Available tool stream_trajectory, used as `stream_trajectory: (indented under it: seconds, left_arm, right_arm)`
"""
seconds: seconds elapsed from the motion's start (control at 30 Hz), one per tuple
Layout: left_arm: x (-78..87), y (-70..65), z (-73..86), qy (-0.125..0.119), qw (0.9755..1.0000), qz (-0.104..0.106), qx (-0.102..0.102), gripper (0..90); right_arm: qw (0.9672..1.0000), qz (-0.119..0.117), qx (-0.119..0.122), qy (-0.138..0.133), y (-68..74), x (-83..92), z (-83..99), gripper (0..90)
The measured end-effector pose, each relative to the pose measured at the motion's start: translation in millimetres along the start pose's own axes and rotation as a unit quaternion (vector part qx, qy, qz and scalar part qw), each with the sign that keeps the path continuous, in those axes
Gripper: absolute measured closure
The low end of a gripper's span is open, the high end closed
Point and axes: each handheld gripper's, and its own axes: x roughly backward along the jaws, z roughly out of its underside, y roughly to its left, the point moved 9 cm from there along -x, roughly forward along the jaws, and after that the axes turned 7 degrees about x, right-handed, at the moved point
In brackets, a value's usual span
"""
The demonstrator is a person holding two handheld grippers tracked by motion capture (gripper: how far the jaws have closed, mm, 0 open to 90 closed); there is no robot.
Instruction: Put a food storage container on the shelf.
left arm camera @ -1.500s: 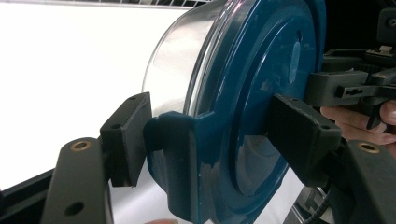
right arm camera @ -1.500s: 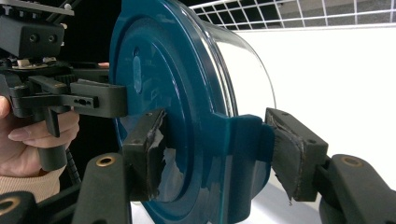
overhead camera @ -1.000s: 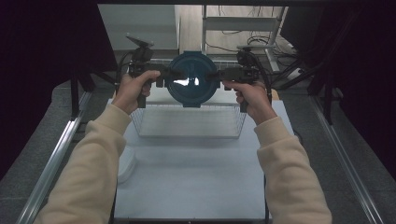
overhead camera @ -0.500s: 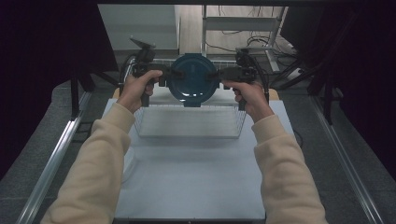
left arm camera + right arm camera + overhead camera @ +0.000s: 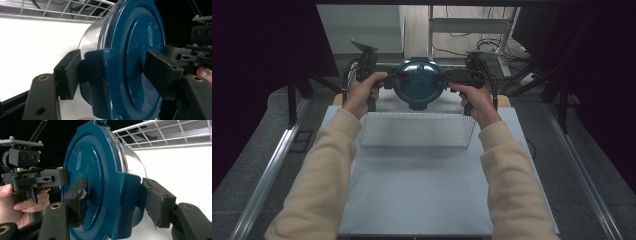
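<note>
Both tongs, left tongs (image 5: 394,80) and right tongs (image 5: 443,77), clamp the blue-lidded container (image 5: 417,82) by its side latches, sharing its weight above the wire basket (image 5: 414,130), probably for lowering in

This looks like a lab or test room set up for recording. The pale surface (image 5: 422,195) sits inside a metal frame with rails (image 5: 267,175) running along both sides, and black curtains (image 5: 262,60) hang to the left and right. Grey carpet (image 5: 242,150) covers the floor. Behind the surface stands a metal shelf stand (image 5: 472,25), with loose cables (image 5: 492,45) trailing across the floor beside it.
</note>
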Motion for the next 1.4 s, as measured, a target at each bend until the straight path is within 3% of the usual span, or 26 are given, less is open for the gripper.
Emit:
stream_trajectory:
  seconds: [0.2, 0.37, 0.5, 0.67, 0.77, 0.83, 0.97, 1.07, 1.23, 1.3, 1.4]
  left_arm:
    - [-11.5, 8.7, -7.3, -0.01, 0.9994, 0.005, 0.032, 30.6]
    - [-15.3, 13.5, -7.7, -0.012, 0.9991, 0.016, 0.038, 30.1]
    - [-16.1, 14.8, -6.9, -0.018, 0.9991, 0.018, 0.034, 29.7]
    - [-16.6, 14.1, -5.5, -0.025, 0.9993, 0.015, 0.023, 27.9]
    - [-14.5, 13.5, -4.5, -0.048, 0.9988, -0.006, 0.011, 25.3]
    - [-11.7, 12.9, -2.4, -0.057, 0.9982, -0.019, -0.003, 23.5]
    - [-2.5, 12.0, 3.3, -0.073, 0.9964, -0.036, -0.025, 21.5]
    - [5.5, 9.8, 12.2, -0.078, 0.9961, -0.03, -0.028, 21.6]
    - [19.8, 4.4, 35.2, -0.072, 0.9925, -0.05, -0.086, 21.1]
    - [27.8, 0.5, 46.1, -0.075, 0.9898, -0.055, -0.108, 21.0]
    - [42.7, -6.2, 66.0, -0.076, 0.9856, -0.052, -0.142, 20.8]
  right_arm:
    - [0.9995, -0.003, -0.033, -0.001, -11.6, -7.6, -1.8, 37.0]
    - [0.999, -0.006, -0.045, -0.001, -17.3, -10.8, -2.4, 36.5]
    - [0.9985, -0.011, -0.054, -0.005, -20.0, -12.8, -2.3, 35.8]
    - [0.9993, 0.003, -0.037, -0.006, -17.9, -15.1, -0.9, 29.2]
    - [0.9988, 0.0, -0.048, -0.01, -10.6, -16.3, -0.2, 17.5]
    - [0.9988, 0.01, -0.047, -0.011, -7.6, -15.2, 1.9, 11.8]
    - [0.9988, 0.041, -0.025, -0.011, -3.3, -8.2, 8.0, 9.1]
    - [0.9985, 0.054, 0.001, -0.007, 0.1, -0.7, 13.4, 8.3]
    - [0.9965, 0.063, 0.055, -0.008, 10.6, 16.2, 26.1, 9.1]
    - [0.9936, 0.063, 0.093, 0.001, 15.8, 23.5, 36.5, 12.1]
    - [0.9842, 0.079, 0.158, 0.009, 20.8, 36.5, 54.7, 13.7]
